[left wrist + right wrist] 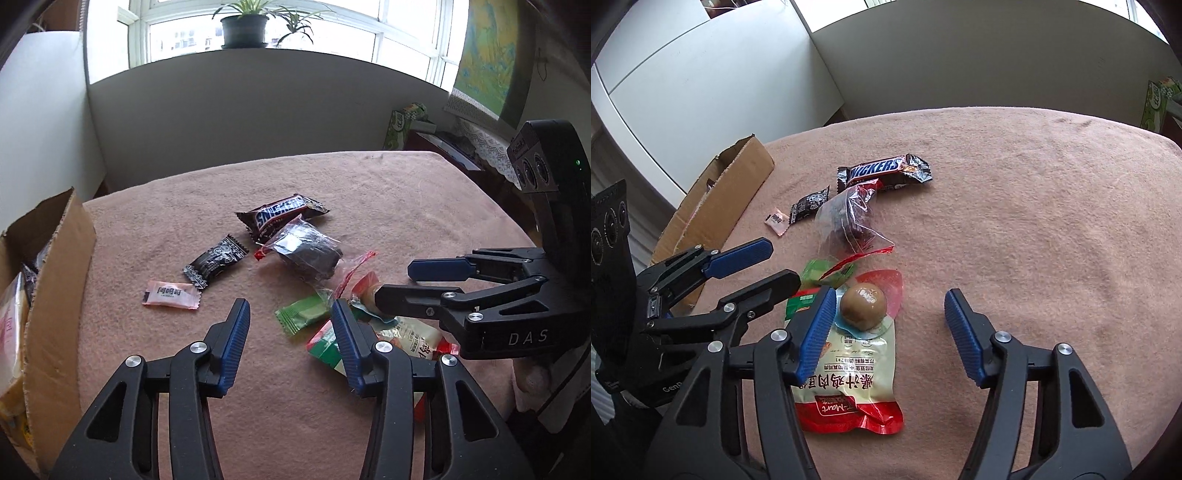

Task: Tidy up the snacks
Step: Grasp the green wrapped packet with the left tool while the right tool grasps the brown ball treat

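Snacks lie on a pink cloth table: a Snickers bar (282, 214) (884, 170), a clear bag of dark pieces (308, 253) (849, 218), a black candy (216, 260) (809, 203), a pink candy (170, 294) (776, 220), a green packet (303, 313) and a red-and-white pouch (853, 373) under a packaged brown egg (863, 307). My left gripper (291, 308) is open and empty just above the cloth, beside the green packet. My right gripper (890, 299) is open around the egg without holding it; it also shows in the left wrist view (393, 280).
A cardboard box (48, 295) (716, 206) with snacks inside stands at the table's left edge. A low wall, window and potted plants (245, 26) are beyond the far edge. A green box (404, 123) and dark furniture stand at the far right.
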Demonstrator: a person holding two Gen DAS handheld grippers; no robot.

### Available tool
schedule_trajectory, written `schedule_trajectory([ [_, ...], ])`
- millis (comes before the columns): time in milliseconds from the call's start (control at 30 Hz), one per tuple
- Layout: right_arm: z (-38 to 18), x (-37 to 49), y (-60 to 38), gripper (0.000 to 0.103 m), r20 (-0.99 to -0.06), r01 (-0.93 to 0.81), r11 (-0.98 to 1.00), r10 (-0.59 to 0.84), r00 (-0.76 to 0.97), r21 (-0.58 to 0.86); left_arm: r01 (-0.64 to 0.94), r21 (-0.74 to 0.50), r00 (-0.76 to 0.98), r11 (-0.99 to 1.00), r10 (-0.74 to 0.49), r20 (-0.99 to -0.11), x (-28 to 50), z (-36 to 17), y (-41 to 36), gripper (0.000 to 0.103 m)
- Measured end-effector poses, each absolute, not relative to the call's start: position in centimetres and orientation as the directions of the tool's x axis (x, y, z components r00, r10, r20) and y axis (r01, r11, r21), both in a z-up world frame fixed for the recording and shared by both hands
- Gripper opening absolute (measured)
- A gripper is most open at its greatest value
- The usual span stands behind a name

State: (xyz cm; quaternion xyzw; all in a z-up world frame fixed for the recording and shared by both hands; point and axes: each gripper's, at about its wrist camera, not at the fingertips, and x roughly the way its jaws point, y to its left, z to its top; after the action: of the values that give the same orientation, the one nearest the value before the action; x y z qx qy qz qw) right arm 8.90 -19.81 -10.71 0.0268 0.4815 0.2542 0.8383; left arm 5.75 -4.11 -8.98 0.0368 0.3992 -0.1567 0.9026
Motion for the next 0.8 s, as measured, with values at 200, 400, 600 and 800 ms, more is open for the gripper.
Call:
schedule_trajectory([
  [200, -11.2, 8.8, -19.7, 0.043, -0.815, -0.414, 0.884, 0.398, 0.42, 0.218, 0.322, -0.029, 0.598, 0.946, -0.227, -0.769, 6.8, -10.2, -4.9, 0.041],
  [400, -11.2, 9.3, -20.9, 0.039, -0.811, -0.397, 0.885, 0.411, 0.417, 0.244, 0.349, -0.007, 0.589, 0.937, -0.225, -0.776, 7.1, -10.5, -5.6, 0.036],
  [600, -11.0, 9.3, -20.5, 0.039, -0.814, -0.401, 0.893, 0.384, 0.436, 0.206, 0.37, -0.022, 0.575, 0.929, -0.247, -0.78, 7.2, -10.4, -5.7, 0.035],
  [800, -11.1, 9.7, -19.9, 0.039, -0.822, -0.407, 0.898, 0.357, 0.445, 0.17, 0.378, 0.022, 0.589, 0.926, -0.222, -0.777, 6.5, -10.2, -6.0, 0.035],
])
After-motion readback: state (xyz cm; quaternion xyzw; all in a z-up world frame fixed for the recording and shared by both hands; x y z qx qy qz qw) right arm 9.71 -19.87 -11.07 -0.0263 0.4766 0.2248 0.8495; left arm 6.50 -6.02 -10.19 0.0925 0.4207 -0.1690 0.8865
